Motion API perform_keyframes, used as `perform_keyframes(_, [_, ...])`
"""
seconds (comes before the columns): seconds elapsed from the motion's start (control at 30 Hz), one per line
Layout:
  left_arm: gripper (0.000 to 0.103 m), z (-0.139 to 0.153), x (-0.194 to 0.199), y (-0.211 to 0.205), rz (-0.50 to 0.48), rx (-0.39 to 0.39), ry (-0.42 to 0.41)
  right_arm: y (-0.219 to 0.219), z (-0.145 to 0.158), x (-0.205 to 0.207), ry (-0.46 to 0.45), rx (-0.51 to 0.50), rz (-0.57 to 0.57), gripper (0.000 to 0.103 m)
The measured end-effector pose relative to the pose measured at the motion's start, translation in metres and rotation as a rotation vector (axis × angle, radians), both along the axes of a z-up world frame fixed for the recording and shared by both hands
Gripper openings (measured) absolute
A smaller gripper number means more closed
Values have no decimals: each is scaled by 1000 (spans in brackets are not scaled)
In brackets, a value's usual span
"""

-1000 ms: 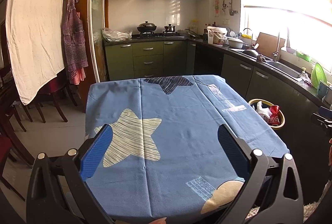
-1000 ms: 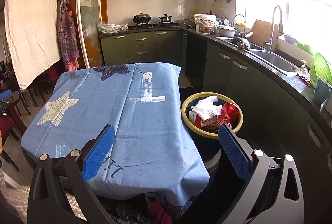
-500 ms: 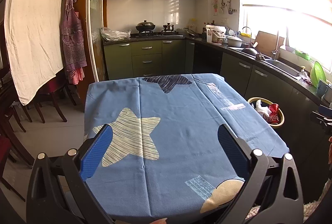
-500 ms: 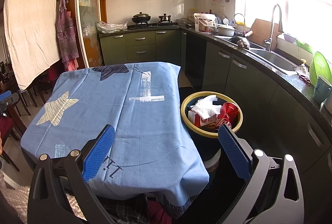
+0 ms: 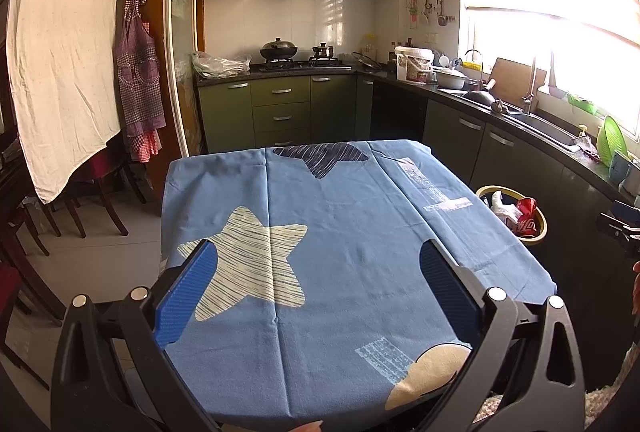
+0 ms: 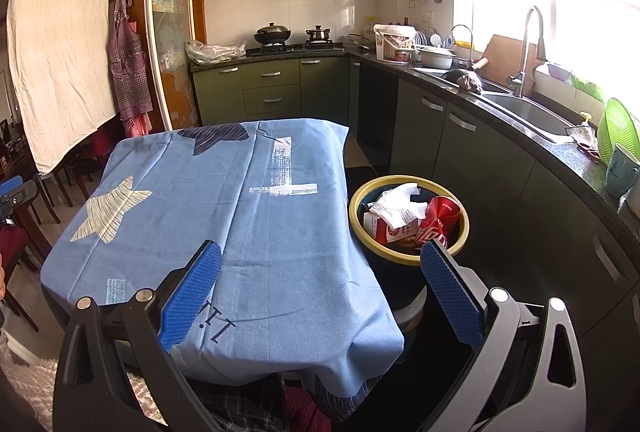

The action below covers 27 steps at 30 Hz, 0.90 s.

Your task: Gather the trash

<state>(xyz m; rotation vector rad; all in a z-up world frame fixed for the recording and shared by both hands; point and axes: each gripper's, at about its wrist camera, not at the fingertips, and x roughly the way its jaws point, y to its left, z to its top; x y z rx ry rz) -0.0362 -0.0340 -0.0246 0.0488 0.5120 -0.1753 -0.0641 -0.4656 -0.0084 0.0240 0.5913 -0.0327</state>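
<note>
The blue table cloth (image 5: 352, 252) looks bare, the trash sits in the yellow bin (image 6: 404, 256), and both the left gripper (image 5: 318, 292) and right gripper (image 6: 320, 288) hang wide and hold nothing, so the job looks done.

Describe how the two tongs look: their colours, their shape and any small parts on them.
Both the left tongs and the right tongs look alike: a black plastic frame with triangular cut-outs, two arms that spread in a V shape, and round silver bolt heads at the joints. Each finger carries a flat blue pad with a fine textured grid. No cables or markings show.
</note>
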Motion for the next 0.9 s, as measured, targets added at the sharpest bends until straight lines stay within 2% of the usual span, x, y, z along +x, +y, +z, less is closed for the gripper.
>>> perform_keyframes(0.9, [96, -2, 1, 0, -10, 2, 1, 0, -3, 2, 4, 3, -1, 98])
